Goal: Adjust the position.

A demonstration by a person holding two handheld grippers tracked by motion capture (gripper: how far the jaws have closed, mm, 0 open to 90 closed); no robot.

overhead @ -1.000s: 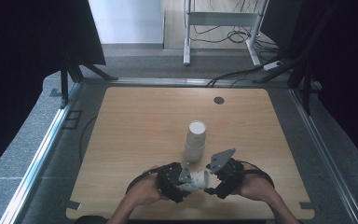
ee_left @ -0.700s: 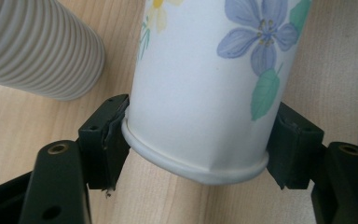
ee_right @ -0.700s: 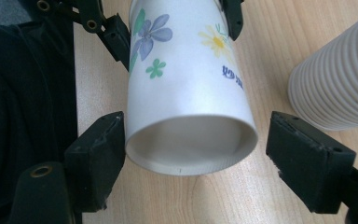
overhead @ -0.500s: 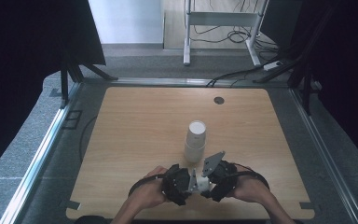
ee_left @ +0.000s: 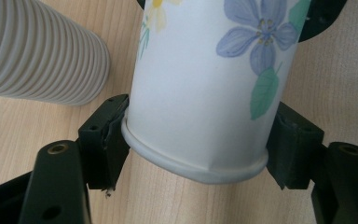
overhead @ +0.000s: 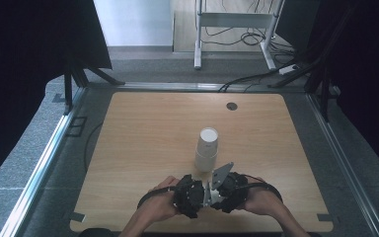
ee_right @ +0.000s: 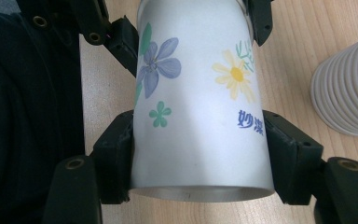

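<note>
A white paper cup [ee_left: 205, 84] printed with blue and yellow flowers lies sideways between my two grippers, just above the table's near edge. My left gripper [ee_left: 198, 140] is shut on its rim end. My right gripper [ee_right: 198, 154] is shut on its base end, with the flower print [ee_right: 200, 102] facing the camera. In the high view the left gripper [overhead: 192, 197] and right gripper [overhead: 227, 190] nearly touch, and the cup [overhead: 208, 195] barely shows between them. The left gripper [ee_right: 189, 28] also shows at the top of the right gripper view.
A stack of upside-down white paper cups [overhead: 207, 148] stands on the wooden table [overhead: 143, 133] just beyond the grippers, and appears in the gripper views too [ee_left: 42, 56] [ee_right: 349, 88]. A cable hole [overhead: 232, 106] sits near the far edge.
Both grippers have drawn closer together and slightly toward the near edge, so less of the cup shows between them. The stack has not moved.
</note>
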